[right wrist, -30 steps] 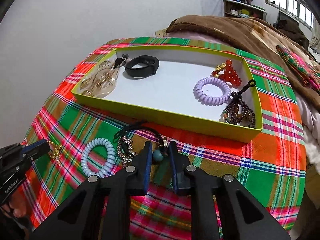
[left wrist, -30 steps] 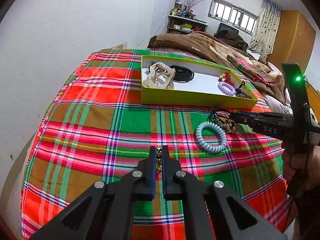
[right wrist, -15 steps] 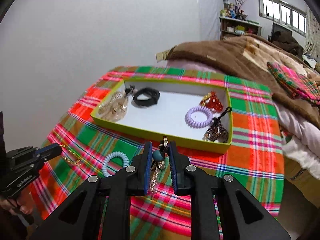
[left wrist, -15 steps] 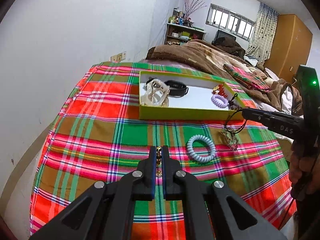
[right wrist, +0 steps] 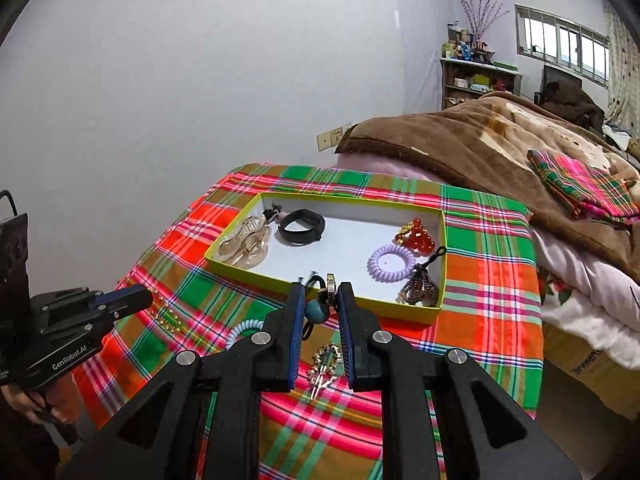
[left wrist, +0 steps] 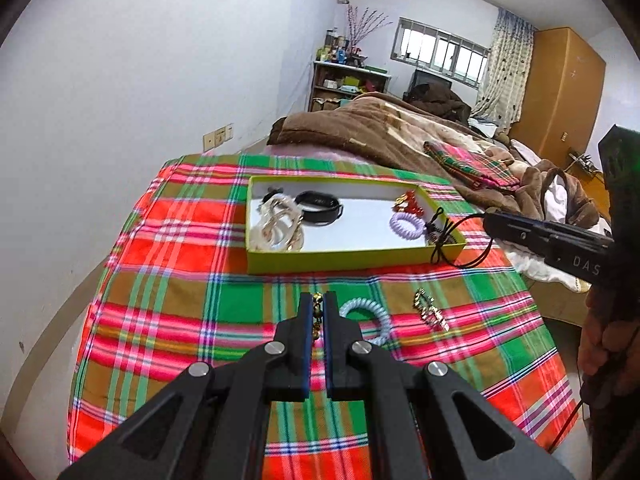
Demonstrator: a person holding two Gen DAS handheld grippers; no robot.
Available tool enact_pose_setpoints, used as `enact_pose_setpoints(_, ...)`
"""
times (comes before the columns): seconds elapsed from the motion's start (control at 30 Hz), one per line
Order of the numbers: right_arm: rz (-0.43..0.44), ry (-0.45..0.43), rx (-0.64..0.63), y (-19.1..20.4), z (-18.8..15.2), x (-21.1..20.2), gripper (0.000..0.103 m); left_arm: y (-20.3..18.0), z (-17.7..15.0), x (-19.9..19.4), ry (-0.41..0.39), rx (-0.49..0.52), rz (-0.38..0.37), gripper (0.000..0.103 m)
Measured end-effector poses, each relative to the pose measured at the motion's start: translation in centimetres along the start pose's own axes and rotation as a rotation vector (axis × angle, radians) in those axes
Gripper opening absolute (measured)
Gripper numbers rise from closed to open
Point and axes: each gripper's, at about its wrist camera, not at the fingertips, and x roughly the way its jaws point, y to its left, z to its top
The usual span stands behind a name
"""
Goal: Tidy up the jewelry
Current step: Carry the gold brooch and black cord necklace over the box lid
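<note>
My tabletop cloth (left wrist: 180,240) is plaid in red, green, brown and pink. The box (right wrist: 400,312) is lime green outside, white inside, holding a black band (right wrist: 302,226), lilac coil (right wrist: 392,262) and red beads (right wrist: 420,236). My tools' pads (right wrist: 297,332) are blue.

There is one green box (right wrist: 403,309) on the plaid cloth (right wrist: 490,300). Inside it are six things: one see-through hair claw (right wrist: 244,243), one black band (right wrist: 301,226), one red bead bracelet (right wrist: 418,235), one purple coil hair tie (right wrist: 391,262), one brown bead bracelet (right wrist: 420,290) and one small dark clip (right wrist: 273,213) at the far left corner.

On the cloth near the box's front edge lie one pale blue coil hair tie (left wrist: 370,312) and one sparkly hair clip (left wrist: 430,312).

Two grippers are here. The left gripper (left wrist: 318,308) holds one gold chain (right wrist: 166,314). The right gripper (right wrist: 318,308) holds one black cord with a teal bead (right wrist: 317,309).
</note>
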Motion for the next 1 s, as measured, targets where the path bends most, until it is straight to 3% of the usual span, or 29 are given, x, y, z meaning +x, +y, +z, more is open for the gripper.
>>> enact_pose_setpoints(0.7, -0.027, -0.005, 0.061, -4.6, 2.9, 3.9, 0.017, -1.0, 6.0, 5.7, 0.001, 0.012, -0.153, 0.005)
enact_pose_setpoints(1.0, -0.012, 0.033, 0.080, -5.6, 3.0, 7.0, 0.017, -1.1, 8.4, 8.4, 0.013, 0.025, -0.154, 0.005)
